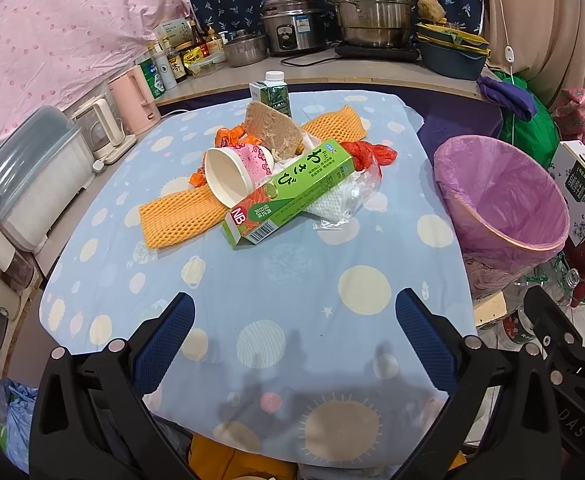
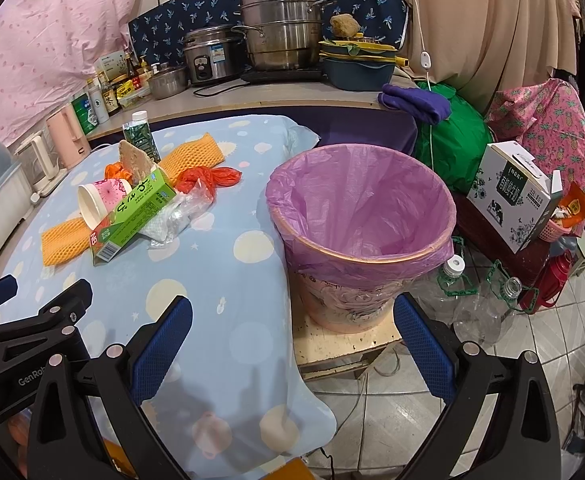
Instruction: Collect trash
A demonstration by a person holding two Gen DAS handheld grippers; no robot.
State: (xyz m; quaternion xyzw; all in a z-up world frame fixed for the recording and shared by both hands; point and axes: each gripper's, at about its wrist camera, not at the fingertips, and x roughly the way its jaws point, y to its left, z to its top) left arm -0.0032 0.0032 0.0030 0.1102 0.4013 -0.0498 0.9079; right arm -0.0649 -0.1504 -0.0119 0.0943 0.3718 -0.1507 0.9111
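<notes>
A pile of trash lies mid-table: a green wasabi box [image 1: 292, 192] [image 2: 132, 216], a tipped paper cup [image 1: 232, 172] [image 2: 96, 200], orange foam netting [image 1: 180, 216] [image 2: 62, 240], a brown sponge [image 1: 274, 128], red and orange wrappers [image 1: 372, 152], clear plastic [image 1: 344, 200] and a small green carton [image 1: 276, 94]. A bin with a purple liner [image 1: 504, 208] [image 2: 360, 216] stands right of the table. My left gripper [image 1: 294, 344] is open and empty above the near table. My right gripper [image 2: 292, 348] is open and empty before the bin, over the table's corner.
The table has a blue dotted cloth [image 1: 252, 300]. Kettles [image 1: 132, 100] and a dish box [image 1: 32, 184] line its left side. Pots and a rice cooker [image 1: 292, 24] stand on the back counter. Empty bottles [image 2: 480, 304] and a milk carton box [image 2: 512, 196] sit on the floor at right.
</notes>
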